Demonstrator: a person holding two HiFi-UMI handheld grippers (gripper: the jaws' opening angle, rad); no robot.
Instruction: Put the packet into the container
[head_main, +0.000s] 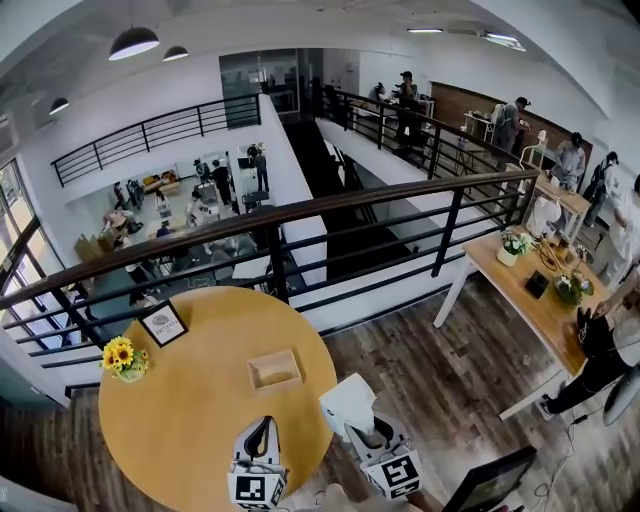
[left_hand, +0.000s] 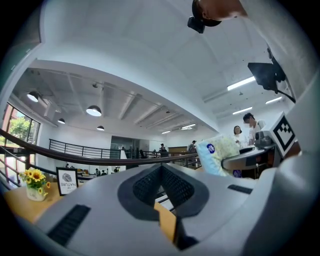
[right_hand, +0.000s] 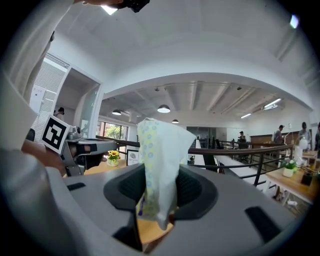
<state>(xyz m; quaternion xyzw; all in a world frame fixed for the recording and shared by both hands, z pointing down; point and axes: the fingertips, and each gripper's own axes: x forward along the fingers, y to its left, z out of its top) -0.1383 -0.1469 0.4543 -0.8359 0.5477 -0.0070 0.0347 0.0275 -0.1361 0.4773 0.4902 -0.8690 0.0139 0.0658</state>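
1. Two grippers sit low in the head view. The left gripper (head_main: 262, 428) is over the round bench (head_main: 190, 440), jaws pressed together with nothing in them
2. Right gripper (head_main: 366, 428) has its jaws clamped on the packet (head_main: 347, 400), held upright just off the bench's right edge
3. Wooden container (head_main: 274, 370) sits on the bench, left of the packet, not touching it
4. Sunflower pot (head_main: 122, 360) and framed sign (head_main: 163, 323) are over at the bench's far-left edge
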